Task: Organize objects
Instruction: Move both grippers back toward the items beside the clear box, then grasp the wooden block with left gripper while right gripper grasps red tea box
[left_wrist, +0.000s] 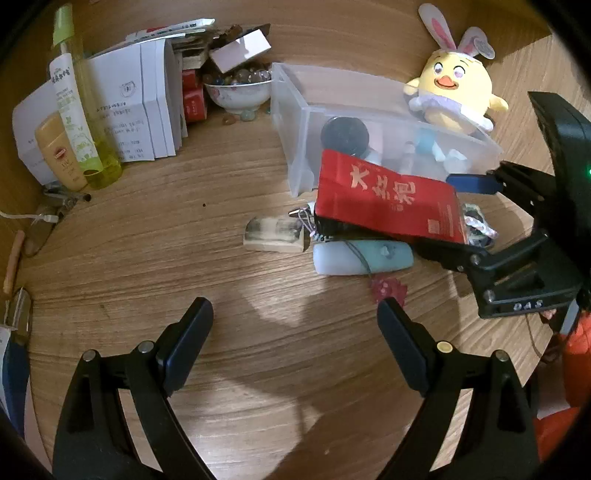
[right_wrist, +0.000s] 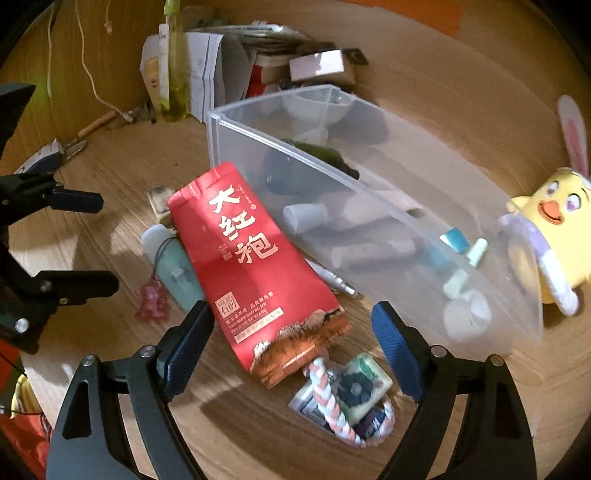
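Right gripper (right_wrist: 291, 350) jaws spread, nothing clamped; the red foil tea pouch with gold lettering (right_wrist: 255, 273) lies between its fingers, long axis running away and left, top end propped on the clear plastic storage bin (right_wrist: 280, 147). Right is nearer. Left gripper (left_wrist: 295, 347) also open, over bare wooden desk (left_wrist: 147, 258), pouch well ahead-right. Bin holds small bottles, tubes and a dark round item; yellow chick plush (left_wrist: 456, 92) leans at its far corner.

pouch (right_wrist: 255, 266) before bin (right_wrist: 369, 192), toy (right_wrist: 554, 236) beside

Red pouch (right_wrist: 255, 266) hides pale green case (right_wrist: 173, 269) partly.
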